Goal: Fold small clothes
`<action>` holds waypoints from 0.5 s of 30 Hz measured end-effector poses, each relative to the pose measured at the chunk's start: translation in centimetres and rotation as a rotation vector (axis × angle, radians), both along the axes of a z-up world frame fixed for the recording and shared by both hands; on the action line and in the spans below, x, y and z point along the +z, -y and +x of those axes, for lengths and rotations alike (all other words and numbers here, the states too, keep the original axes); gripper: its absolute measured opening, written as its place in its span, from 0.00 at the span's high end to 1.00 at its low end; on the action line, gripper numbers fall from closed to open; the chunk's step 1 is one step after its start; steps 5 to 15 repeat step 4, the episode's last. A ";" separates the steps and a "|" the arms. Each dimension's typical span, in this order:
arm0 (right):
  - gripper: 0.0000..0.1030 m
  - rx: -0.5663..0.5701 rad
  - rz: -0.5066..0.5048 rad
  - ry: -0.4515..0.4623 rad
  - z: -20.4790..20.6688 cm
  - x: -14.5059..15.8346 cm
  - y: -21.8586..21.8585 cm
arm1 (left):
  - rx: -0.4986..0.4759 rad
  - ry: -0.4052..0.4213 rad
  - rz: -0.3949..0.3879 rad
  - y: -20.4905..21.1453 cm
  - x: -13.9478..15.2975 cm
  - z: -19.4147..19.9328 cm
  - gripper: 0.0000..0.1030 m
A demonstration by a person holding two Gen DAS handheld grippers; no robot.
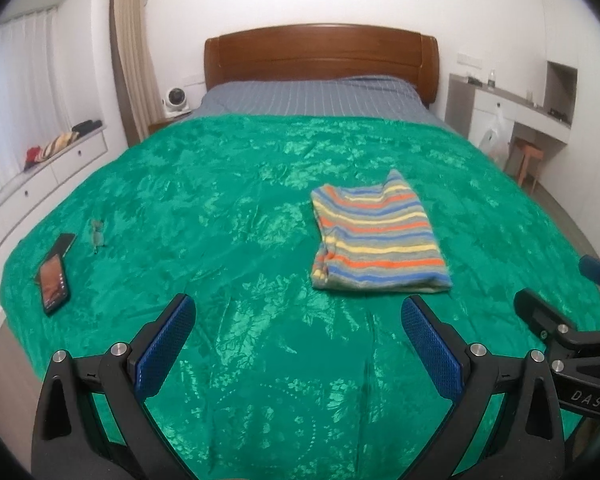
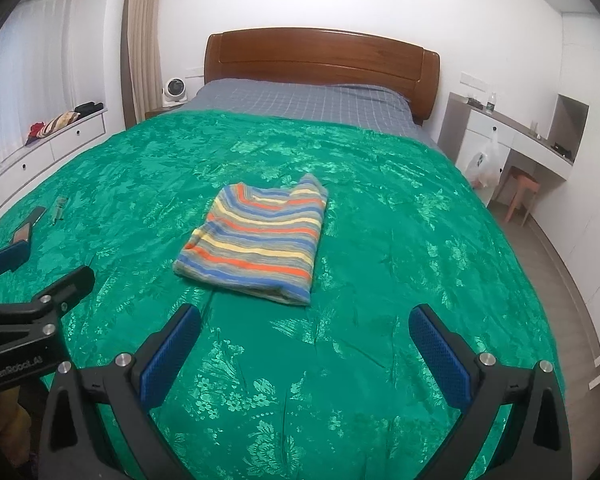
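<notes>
1. Where the green bedspread (image 1: 228,200) covers the bed, its near edge runs below both grippers and its far edge stops short of the grey striped sheet (image 1: 300,96) under the wooden headboard (image 1: 320,52).
2. On the bed's right side, a strip of grey floor (image 2: 556,248) runs between the spread's edge and the white cabinets; a pink stool (image 2: 520,192) and a plastic bag (image 2: 486,164) stand by the desk there.
3. Along the left side, the spread's edge lies close to a white drawer unit (image 1: 40,180) with clothes piled on top.
4. A striped folded garment (image 1: 376,232) lies flat on the spread, right of centre in the left wrist view, well apart from every edge.
5. Wide bare spread lies all round it; a phone (image 1: 54,272) and a pair of glasses (image 1: 97,234) rest far off near the left edge.
6. The left gripper (image 1: 298,322) has its blue-padded fingers (image 1: 168,340) spread wide, holding nothing and touching nothing, above the spread short of the garment's near edge.
7. The right gripper (image 2: 304,328) is likewise spread wide and empty, above bare spread, with the garment just ahead and slightly left.
8. Each gripper shows at the edge of the other's view, side by side and apart.
</notes>
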State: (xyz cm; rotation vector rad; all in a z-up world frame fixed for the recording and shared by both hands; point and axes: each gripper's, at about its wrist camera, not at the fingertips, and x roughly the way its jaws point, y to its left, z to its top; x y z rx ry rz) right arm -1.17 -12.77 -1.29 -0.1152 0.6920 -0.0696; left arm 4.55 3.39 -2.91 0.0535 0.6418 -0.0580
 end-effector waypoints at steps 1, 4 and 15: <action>0.00 0.000 0.003 -0.001 0.0 0.0 0.1 | 0.003 0.003 0.004 0.1 0.0 0.0 0.00; 0.00 0.001 0.002 0.001 -0.1 -0.1 0.1 | 0.005 0.002 0.008 0.2 0.0 0.1 0.00; 0.00 0.001 0.002 0.001 -0.1 -0.1 0.1 | 0.005 0.002 0.008 0.2 0.0 0.1 0.00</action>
